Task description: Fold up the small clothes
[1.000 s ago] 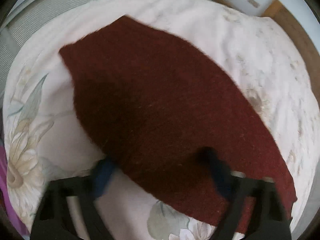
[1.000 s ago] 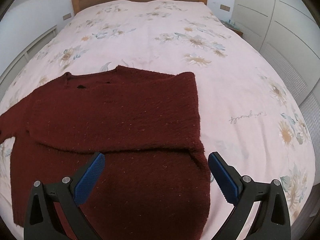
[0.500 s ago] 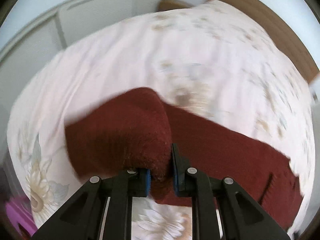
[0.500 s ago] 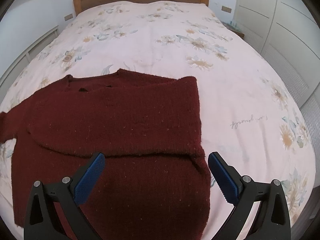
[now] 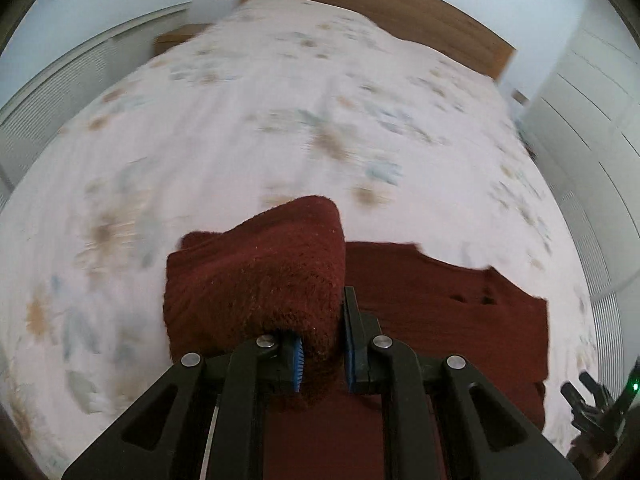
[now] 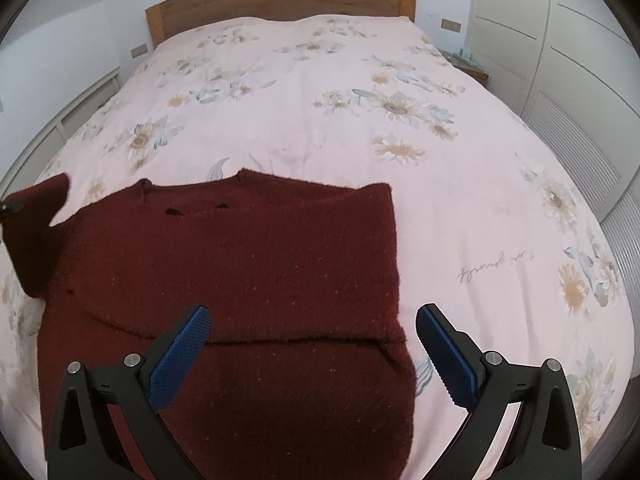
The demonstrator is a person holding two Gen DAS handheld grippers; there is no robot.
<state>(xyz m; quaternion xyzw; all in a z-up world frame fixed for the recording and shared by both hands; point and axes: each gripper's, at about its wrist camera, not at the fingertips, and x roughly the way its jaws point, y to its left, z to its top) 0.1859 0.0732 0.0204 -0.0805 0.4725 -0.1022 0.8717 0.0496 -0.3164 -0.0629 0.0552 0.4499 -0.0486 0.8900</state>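
A dark red knitted sweater [image 6: 240,264] lies flat on the bed, its right sleeve folded across the body. My left gripper [image 5: 322,354] is shut on the sweater's left sleeve [image 5: 260,280] and holds it lifted above the body [image 5: 440,320]. In the right wrist view the raised sleeve [image 6: 36,236] shows at the far left. My right gripper [image 6: 312,356] is open and empty, hovering over the sweater's lower right part, its blue pads [image 6: 180,356] wide apart.
The bed has a pale pink floral cover [image 6: 320,92] and a wooden headboard [image 6: 280,0]. White wardrobe doors [image 6: 560,60] stand on the right side. A low white rail [image 5: 60,92] runs along the left side.
My left gripper went from open over the sweater to shut on the left sleeve, then lifted it and swung towards the headboard. My right gripper stayed open and nearly still.
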